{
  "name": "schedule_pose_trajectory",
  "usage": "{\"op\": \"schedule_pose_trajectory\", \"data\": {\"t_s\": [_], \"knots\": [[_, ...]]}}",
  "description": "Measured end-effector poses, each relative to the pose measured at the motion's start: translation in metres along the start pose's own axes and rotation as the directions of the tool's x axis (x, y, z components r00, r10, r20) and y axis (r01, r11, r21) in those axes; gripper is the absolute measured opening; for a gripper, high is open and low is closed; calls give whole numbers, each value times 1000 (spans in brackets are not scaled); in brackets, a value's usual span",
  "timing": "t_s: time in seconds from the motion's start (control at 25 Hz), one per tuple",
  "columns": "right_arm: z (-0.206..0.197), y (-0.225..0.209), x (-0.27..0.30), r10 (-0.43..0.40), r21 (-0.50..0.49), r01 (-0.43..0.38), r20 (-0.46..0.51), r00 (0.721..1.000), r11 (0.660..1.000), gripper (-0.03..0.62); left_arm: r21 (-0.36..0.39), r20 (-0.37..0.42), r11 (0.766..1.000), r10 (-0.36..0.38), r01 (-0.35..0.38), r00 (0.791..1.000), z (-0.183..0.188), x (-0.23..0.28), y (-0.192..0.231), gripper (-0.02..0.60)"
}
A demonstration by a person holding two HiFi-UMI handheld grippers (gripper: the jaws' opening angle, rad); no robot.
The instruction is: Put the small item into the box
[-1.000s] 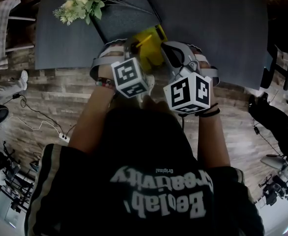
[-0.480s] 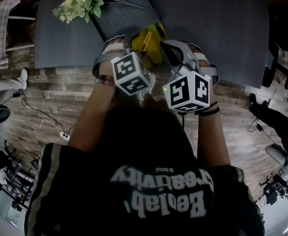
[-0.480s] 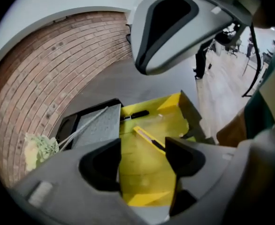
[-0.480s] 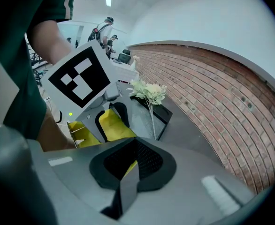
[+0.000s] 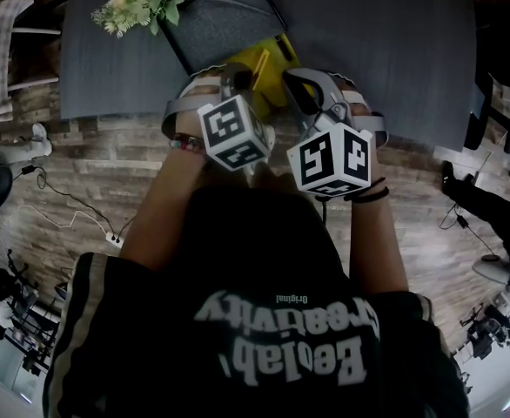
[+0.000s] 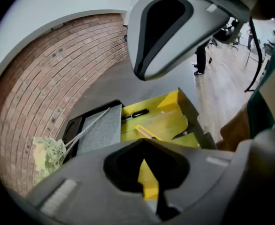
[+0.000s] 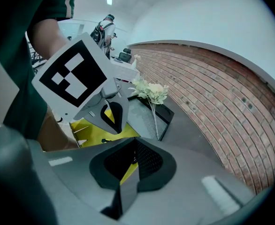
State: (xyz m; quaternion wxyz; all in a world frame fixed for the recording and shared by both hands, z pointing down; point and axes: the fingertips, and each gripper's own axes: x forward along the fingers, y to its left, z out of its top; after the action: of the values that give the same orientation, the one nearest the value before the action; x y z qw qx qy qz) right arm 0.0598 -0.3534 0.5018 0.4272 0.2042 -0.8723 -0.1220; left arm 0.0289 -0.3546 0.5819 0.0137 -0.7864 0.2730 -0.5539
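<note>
With the left gripper [image 6: 146,146] just closed, fingers together on nothing visible, and the right gripper [image 7: 136,143] likewise pressed together and empty, the small black item [image 6: 136,113] seems to lie inside the open yellow box [image 6: 175,102] just beyond the left fingers, so we should lift away gently, clear of its flaps.

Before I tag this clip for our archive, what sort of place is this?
Likely a lab or studio workspace: a brick wall, a wood floor with loose cables, and equipment stands around the dark table.
</note>
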Motion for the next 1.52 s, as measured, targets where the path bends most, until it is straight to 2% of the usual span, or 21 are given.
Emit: {"op": "schedule_pose_trajectory", "data": {"t_s": [0.12,0.6,0.96,1.12,1.52], "knots": [[1,5,0,3,2,-3,-4,1000,1000,6,-13,-11,1000,-26,26,1000,-3,0,-5,2],[18,9,-10,-32,-18,32,2,999,999,6,-33,12,999,-40,40,999,-2,-21,-4,0],[24,5,-35,-62,-1,62,26,998,998,6,-127,62,991,-42,49,997,11,-65,-5,0],[28,3,-46,-86,23,86,41,995,996,6,-147,85,989,-14,26,996,16,-87,-4,0],[53,8,-76,-129,2,129,90,988,992,6,-172,138,985,56,-32,989,28,-147,-6,0]]}}
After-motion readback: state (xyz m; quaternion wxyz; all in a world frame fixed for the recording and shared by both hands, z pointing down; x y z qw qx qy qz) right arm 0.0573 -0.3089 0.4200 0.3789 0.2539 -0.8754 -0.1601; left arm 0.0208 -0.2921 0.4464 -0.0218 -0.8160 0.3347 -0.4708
